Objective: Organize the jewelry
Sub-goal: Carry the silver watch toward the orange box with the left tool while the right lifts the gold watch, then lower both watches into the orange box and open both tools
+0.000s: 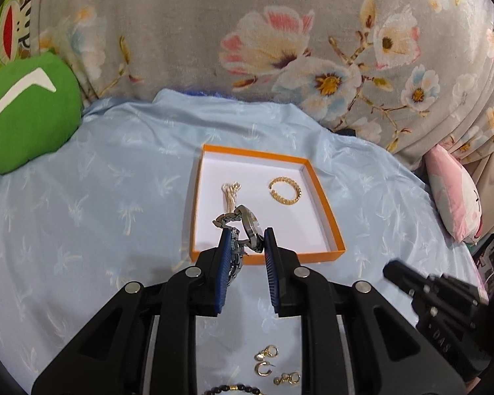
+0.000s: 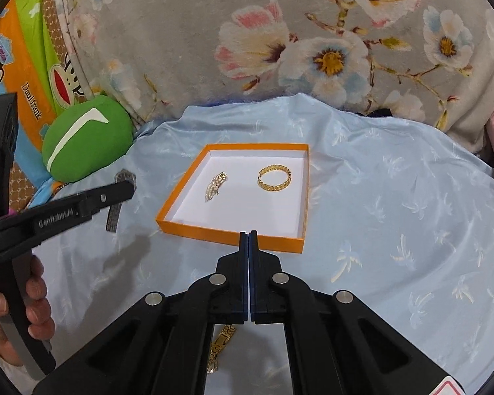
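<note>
step: we're carrying the silver watch point(image 1: 247, 230) toward the orange tray point(image 1: 326, 210), lower centre of the left wrist view; judging mid-transfer, not yet placed.
left gripper point(image 1: 246, 237): jaws clamped on the watch; case between the blue pads, metal band trailing down the left pad.
right gripper point(image 2: 248, 234): jaws pressed together, nothing between them; we're hovering it just in front of the tray's near wall in the right wrist view.
tray contents: gold chain bracelet point(image 1: 285, 189) right of centre, pearl hair clip point(image 1: 230, 196) left of centre, well apart.
still outside: gold hoop earrings point(image 1: 273, 363) and a dark bead bracelet point(image 1: 229, 389) on the blue sheet point(image 1: 82, 217), bottom of the left wrist view; a gold watch band point(image 2: 221, 345) showing under the right gripper, bottom centre.
next: we're judging the watch needs to go over the near wall onto bare white floor, lower part of the tray, clear of clip and bracelet, then release.
risk: loose band may be snagging the tray rim.
</note>
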Tool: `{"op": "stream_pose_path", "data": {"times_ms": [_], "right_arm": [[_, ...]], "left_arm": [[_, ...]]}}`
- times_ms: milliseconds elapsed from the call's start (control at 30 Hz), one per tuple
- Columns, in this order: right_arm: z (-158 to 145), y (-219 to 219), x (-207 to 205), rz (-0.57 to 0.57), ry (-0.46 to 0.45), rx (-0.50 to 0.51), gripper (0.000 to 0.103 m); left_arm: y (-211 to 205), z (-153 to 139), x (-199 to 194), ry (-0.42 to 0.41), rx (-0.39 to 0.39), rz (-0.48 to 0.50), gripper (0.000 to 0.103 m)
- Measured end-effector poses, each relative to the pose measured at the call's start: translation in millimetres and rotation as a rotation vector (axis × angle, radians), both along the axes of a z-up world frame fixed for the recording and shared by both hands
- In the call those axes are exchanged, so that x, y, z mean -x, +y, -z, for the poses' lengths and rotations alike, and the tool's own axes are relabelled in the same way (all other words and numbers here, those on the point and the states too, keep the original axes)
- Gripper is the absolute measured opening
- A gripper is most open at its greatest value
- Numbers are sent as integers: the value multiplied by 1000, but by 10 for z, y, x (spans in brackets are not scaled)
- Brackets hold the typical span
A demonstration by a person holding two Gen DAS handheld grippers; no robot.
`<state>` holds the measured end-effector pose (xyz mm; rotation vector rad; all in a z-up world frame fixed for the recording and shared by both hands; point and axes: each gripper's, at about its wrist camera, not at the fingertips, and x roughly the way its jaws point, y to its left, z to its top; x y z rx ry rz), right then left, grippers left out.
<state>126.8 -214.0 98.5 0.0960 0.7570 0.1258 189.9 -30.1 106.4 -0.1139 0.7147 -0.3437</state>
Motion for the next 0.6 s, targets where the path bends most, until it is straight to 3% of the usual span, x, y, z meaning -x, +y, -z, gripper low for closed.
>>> {"op": "stream_pose_path", "data": {"times_ms": [133, 167, 300, 433, 600], "right_arm": [[380, 28, 262, 2, 119, -47, 24], [476, 68, 316, -2, 151, -72, 24], [690, 223, 405, 7, 200, -135, 25], [836, 361, 364, 16, 231, -126, 26], [809, 395, 359, 31, 199, -79, 12]], "left_arm": [[27, 84, 54, 13, 2, -3, 19], [41, 129, 70, 29, 13, -4, 19], [107, 263, 175, 60, 15, -16, 19], [210, 341, 268, 81, 13, -28, 19], [303, 406, 313, 96, 8, -39, 19]]}}
